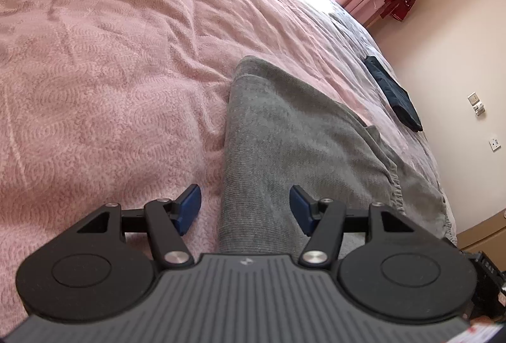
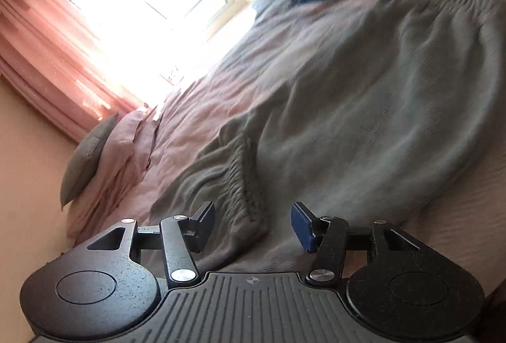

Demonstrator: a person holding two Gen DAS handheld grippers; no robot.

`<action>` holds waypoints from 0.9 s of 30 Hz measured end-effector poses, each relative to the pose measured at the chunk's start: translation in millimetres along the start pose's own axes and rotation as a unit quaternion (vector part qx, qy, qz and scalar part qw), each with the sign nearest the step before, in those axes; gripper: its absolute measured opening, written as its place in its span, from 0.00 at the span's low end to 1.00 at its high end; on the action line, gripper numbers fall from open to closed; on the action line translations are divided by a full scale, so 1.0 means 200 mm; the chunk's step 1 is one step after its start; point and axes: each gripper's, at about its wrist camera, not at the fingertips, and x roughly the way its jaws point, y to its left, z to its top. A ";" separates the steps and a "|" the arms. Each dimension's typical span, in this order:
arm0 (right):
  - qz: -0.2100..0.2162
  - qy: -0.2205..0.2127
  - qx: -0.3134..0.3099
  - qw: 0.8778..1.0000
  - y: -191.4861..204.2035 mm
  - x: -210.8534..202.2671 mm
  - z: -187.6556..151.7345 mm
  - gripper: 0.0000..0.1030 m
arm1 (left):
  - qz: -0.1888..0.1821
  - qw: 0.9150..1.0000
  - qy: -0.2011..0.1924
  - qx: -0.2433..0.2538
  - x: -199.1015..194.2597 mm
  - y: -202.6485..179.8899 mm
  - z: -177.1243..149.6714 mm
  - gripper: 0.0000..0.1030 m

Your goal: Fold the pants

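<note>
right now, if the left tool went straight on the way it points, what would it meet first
Most likely the grey pants: the left tool stands open and angled down, with the folded leg running up between its pads. The pink bedspread lies just beside; depth is unclear.

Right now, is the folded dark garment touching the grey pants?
Apart. The left wrist view shows pink bedspread between the dark garment and the grey pants.

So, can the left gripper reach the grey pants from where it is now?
Probably yes. The left gripper is open, the grey pants lie flat on the pink bedspread just ahead of its fingers, and nothing blocks them.
</note>
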 end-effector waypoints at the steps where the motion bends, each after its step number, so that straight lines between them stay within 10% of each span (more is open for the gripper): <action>1: -0.003 0.019 0.019 1.000 0.00 0.07 0.01 0.48 | 0.001 1.000 -0.001 0.000 -0.01 0.00 -0.01 0.55; 13: -0.030 0.129 -0.041 0.990 0.10 0.44 0.23 0.42 | 0.003 1.000 0.006 0.010 -0.01 0.02 0.02 0.55; 18: 0.024 0.175 -0.025 0.984 -0.01 0.56 0.25 0.42 | 0.000 1.000 0.009 0.009 0.00 0.04 0.04 0.55; 27: 0.033 0.136 -0.060 0.988 0.05 0.47 0.26 0.18 | 0.010 1.000 0.011 0.024 0.05 0.00 0.07 0.55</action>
